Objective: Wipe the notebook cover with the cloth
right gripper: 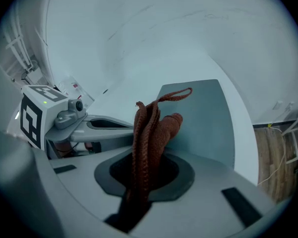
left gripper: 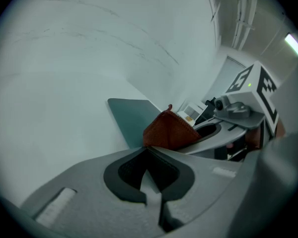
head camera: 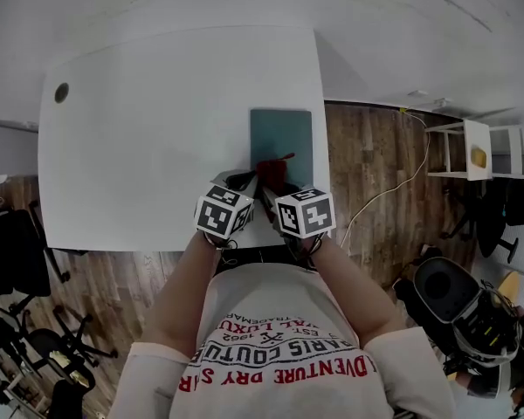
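We look steeply down at a white table [head camera: 157, 120] with a teal notebook [head camera: 284, 133] lying flat near its right edge, its long axis running straight away from the person and its short near edge facing the two grippers. The right gripper [right gripper: 148, 162] has its jaws pinching a bunched rust-red cloth [right gripper: 151, 128], which stands out past the jaw tips in folds, with a thin loop curling off the top. From the head view the cloth sits over the near end of the notebook, toward its near left corner, and most of the cover stretches ahead of it (we cannot tell whether the cloth presses on the cover or hangs just above it). The left gripper [left gripper: 148, 152] has its jaws pressed together on nothing. It sits just beside the right one, on the left, with its tips aimed at bare table next to the notebook's near left corner, and the cloth shows just past them. We judge that the wipe turns on this layout: the cover lies forward of the right jaws and a little to their right, so a stroke along the long axis, away from the person, would cover it, and the right gripper is the nearer one and the one equipped for it.
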`<state>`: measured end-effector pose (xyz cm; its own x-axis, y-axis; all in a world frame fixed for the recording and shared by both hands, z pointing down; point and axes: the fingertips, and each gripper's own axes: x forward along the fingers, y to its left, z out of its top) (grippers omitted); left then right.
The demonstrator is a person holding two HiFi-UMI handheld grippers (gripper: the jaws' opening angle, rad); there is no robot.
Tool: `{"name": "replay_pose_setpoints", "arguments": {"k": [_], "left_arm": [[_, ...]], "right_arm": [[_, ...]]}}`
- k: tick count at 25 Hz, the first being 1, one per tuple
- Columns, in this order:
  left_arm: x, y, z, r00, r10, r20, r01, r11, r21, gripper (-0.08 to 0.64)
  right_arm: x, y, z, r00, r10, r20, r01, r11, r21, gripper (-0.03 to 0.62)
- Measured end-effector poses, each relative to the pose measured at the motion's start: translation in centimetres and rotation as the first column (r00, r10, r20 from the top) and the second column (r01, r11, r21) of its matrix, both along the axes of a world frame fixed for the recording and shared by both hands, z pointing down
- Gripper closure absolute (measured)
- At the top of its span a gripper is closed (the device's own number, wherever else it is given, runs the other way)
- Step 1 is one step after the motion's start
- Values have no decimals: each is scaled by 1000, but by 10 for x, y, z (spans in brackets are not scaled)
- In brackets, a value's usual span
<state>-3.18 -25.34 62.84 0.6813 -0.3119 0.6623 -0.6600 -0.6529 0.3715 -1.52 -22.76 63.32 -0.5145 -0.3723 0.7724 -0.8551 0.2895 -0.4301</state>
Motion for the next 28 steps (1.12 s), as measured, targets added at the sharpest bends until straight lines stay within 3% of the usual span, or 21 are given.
{"name": "replay_pose_setpoints", "arguments": {"k": [9,22,28], "left_arm": [[-1,1,0,1000,2,-4,-2,1000,-5,551],[-7,4,-2,1000,-1,-1,1,1000,3,551],[-3,4,0,1000,1,-3,-1,1000,7,551]], "right_arm": [[37,-3,0,998,66,-2,-66,998,-15,522],[124,12,-1,972,223,-76,-225,974,-17,522],[150,17,-16,960,264,-91,-262,965,29,523]]}}
